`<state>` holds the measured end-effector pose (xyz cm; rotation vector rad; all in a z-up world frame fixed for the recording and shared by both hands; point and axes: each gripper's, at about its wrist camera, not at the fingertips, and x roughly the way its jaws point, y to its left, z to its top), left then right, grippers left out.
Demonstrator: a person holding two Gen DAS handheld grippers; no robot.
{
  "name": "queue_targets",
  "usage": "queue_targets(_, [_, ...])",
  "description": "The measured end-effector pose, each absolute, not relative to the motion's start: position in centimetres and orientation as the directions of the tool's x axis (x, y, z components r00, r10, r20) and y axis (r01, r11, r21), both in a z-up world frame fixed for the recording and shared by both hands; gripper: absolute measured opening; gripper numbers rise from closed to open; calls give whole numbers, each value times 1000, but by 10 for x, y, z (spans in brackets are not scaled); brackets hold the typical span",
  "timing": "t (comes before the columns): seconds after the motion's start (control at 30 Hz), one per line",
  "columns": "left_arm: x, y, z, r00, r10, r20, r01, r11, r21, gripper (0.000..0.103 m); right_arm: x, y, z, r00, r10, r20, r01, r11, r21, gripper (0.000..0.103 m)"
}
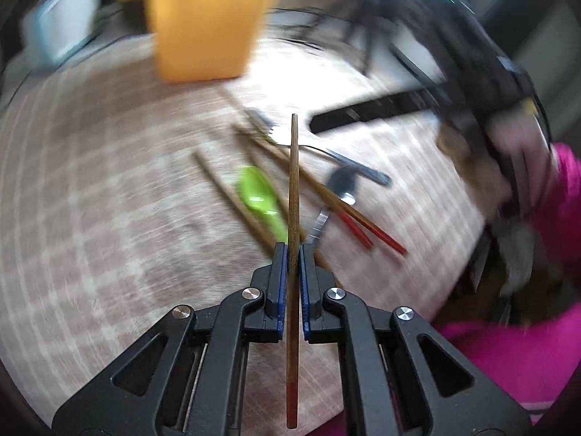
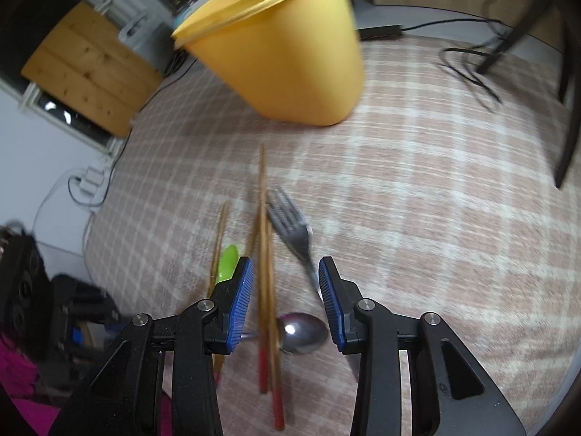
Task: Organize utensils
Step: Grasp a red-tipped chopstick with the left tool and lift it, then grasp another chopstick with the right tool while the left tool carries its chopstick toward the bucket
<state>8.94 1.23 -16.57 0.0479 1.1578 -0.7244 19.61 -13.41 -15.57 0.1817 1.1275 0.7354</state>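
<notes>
My left gripper (image 1: 293, 249) is shut on a wooden chopstick (image 1: 294, 181) with a red end, which points straight ahead above the pile. On the checked cloth lie a green spoon (image 1: 256, 189), a red-tipped chopstick pair (image 1: 326, 196) and a metal spoon (image 1: 343, 181). A yellow container (image 1: 207, 32) stands beyond them. My right gripper (image 2: 285, 265) is open just over the chopstick pair (image 2: 264, 254), which runs between its blue pads (image 2: 241, 301) untouched. A fork (image 2: 290, 221), the metal spoon (image 2: 303, 330) and the green spoon (image 2: 228, 261) lie around it. The yellow container (image 2: 287, 54) holds one chopstick.
The checked cloth (image 2: 435, 218) covers the whole work surface. Black cables (image 2: 468, 69) and a dark furniture leg (image 2: 566, 109) sit at the far right, a wooden cabinet (image 2: 90, 69) at the far left. A hand (image 1: 523, 160) in a pink sleeve is at the right.
</notes>
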Motion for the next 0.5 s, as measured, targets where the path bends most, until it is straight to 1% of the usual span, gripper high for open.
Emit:
queue_targets(0.17, [106,33,-179,231,-497,-836,408,830,-380,4,202,-104,-161,203,558,-805,-488,770,412,32])
queue_targets(0.33, [112,41,-186,251,-511,-822,333,843,-423,4,210,-88,-167,193,511,-838,-508,783,360,29])
queue_targets(0.43, [115,46,-184,267,-517,-813,316,844,-433,4,213,-79,-170,186,481,-857,-515,790,332,22])
queue_targets(0.5, [117,50,-182,275,-518,-810,306,846,-437,4,214,-75,-173,180,467,-866,-517,794,321,14])
